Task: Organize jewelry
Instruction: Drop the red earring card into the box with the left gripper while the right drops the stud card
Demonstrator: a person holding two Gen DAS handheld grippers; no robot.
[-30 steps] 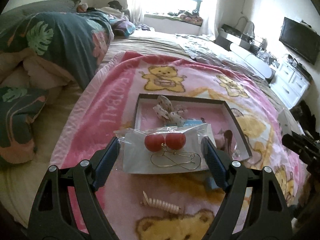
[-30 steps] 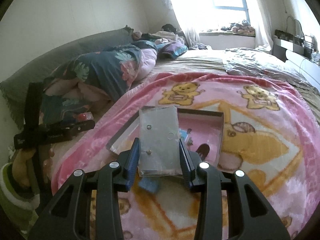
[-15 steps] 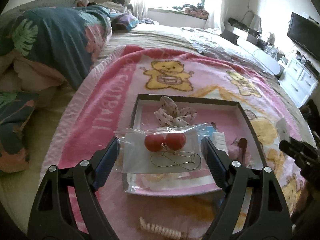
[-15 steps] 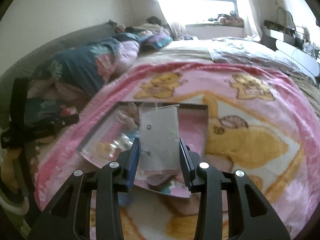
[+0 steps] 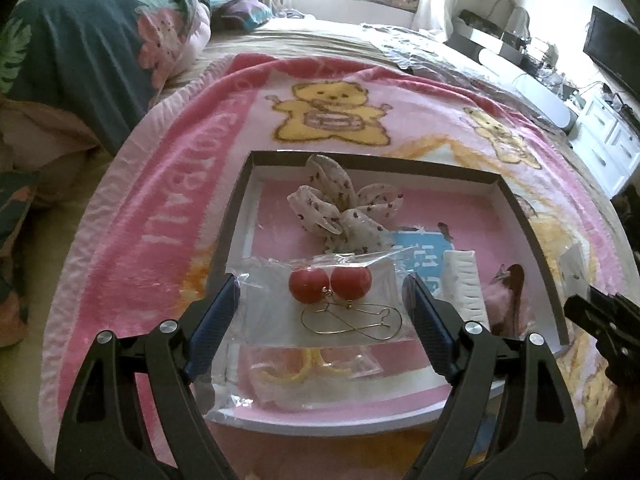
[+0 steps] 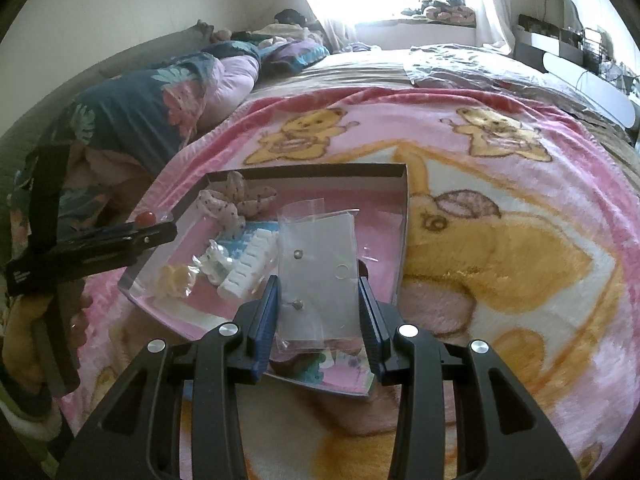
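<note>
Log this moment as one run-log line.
left gripper: shut on red earring packet | right gripper: shut on stud earring packet | both over tray | tray: bow, white clip

The right hand-held gripper clamps a clear packet of stud earrings above a shallow pink-lined box on the bear-print blanket. Inside lie a white hair comb and a spotted fabric bow.

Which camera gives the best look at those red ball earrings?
The left wrist view. There the red ball earrings sit centred and sharp in their clear packet, gold hooks visible, between the left gripper fingers. In the right wrist view only a small red speck shows at that gripper's tip, far left.
</note>
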